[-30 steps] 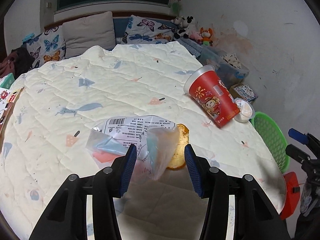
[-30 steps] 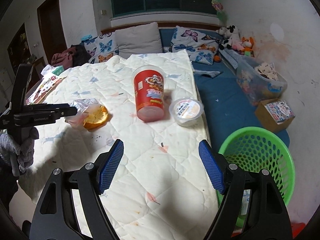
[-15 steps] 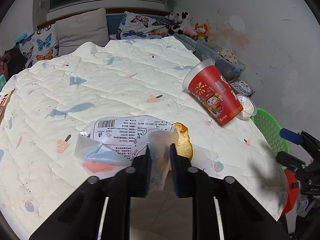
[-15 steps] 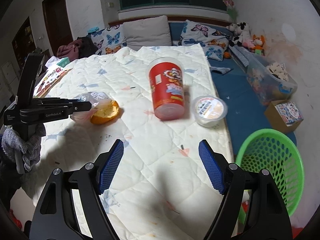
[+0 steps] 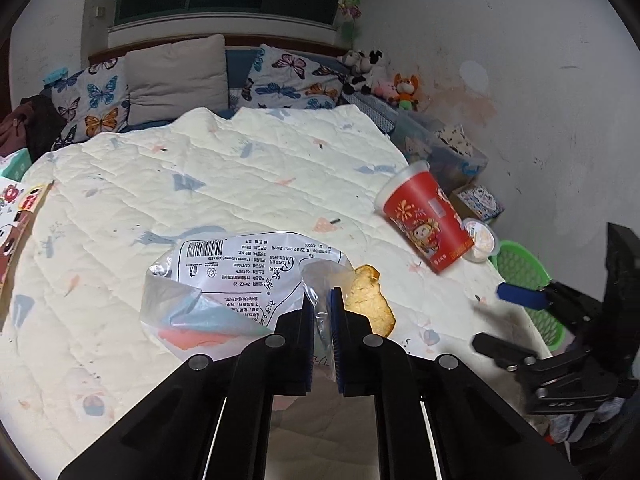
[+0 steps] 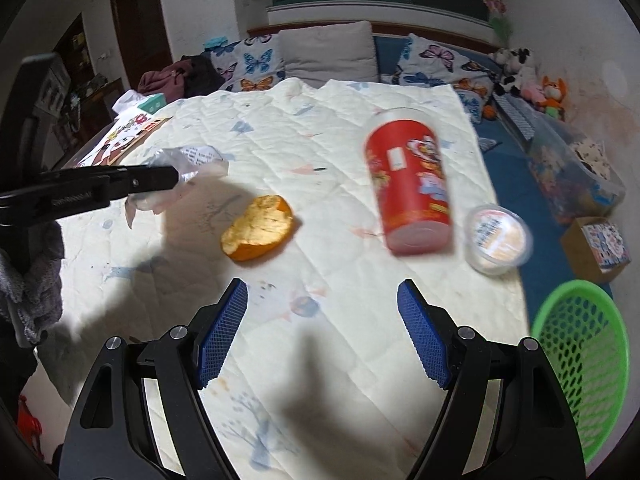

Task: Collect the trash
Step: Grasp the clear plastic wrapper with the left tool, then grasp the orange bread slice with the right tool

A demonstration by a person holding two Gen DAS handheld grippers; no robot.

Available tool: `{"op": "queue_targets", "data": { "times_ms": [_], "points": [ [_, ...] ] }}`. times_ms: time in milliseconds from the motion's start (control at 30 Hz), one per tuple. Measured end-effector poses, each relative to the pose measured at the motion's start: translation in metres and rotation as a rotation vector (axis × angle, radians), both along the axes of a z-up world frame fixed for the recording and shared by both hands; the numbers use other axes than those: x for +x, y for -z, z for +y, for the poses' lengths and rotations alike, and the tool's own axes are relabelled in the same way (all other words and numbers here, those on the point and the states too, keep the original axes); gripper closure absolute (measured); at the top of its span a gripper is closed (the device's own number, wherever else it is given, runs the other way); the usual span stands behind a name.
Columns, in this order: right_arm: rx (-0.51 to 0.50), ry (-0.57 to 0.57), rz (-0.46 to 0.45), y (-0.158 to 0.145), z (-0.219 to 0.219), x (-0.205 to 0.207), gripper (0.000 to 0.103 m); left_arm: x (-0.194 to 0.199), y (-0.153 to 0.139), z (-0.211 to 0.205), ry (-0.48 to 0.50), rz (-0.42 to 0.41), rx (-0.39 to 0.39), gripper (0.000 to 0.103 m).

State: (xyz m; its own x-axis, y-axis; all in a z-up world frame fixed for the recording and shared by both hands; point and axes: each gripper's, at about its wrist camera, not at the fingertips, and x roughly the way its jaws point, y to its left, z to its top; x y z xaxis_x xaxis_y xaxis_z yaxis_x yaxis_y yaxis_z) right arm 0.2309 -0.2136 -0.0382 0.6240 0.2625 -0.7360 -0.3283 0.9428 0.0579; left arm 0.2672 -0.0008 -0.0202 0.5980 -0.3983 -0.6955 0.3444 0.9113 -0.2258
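Observation:
My left gripper (image 5: 321, 312) is shut on the edge of a clear plastic wrapper (image 5: 240, 276) with a barcode and printed text, lifted a little off the quilted bed cover (image 5: 200, 184). Seen from the right wrist, the same wrapper (image 6: 192, 160) hangs from the left gripper (image 6: 172, 178). A piece of orange peel (image 6: 258, 227) lies on the cover beside it. A red printed cup (image 6: 410, 188) stands upside down, with a small lidded tub (image 6: 496, 238) to its right. My right gripper (image 6: 322, 332) hovers open over the cover in front of the peel and cup, holding nothing.
A green mesh basket (image 6: 580, 364) stands on the floor past the bed's right edge. Pillows (image 5: 176, 72), soft toys (image 5: 404, 88) and a storage bin (image 6: 576, 168) line the far side. A printed cardboard box (image 6: 600, 240) sits by the wall.
The left gripper closed on the wrapper and lifted it slightly, uncovering the orange peel. The right gripper moved left and closer over the bed, still open.

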Motion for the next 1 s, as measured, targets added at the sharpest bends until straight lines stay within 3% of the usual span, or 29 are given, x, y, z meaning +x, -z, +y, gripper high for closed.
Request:
{"op": "queue_targets", "data": {
  "times_ms": [367, 867, 1000],
  "points": [
    [0.018, -0.070, 0.064, 0.024, 0.046, 0.031, 0.026, -0.016, -0.017, 0.028, -0.030, -0.038, 0.003, 0.095],
    [0.004, -0.047, 0.118, 0.048, 0.072, 0.063, 0.028, -0.020, -0.014, 0.047, -0.058, -0.038, -0.016, 0.095],
    [-0.022, -0.028, 0.108, 0.051, 0.074, 0.065, 0.035, -0.020, -0.015, 0.048, -0.058, -0.039, -0.017, 0.095]
  ]
}}
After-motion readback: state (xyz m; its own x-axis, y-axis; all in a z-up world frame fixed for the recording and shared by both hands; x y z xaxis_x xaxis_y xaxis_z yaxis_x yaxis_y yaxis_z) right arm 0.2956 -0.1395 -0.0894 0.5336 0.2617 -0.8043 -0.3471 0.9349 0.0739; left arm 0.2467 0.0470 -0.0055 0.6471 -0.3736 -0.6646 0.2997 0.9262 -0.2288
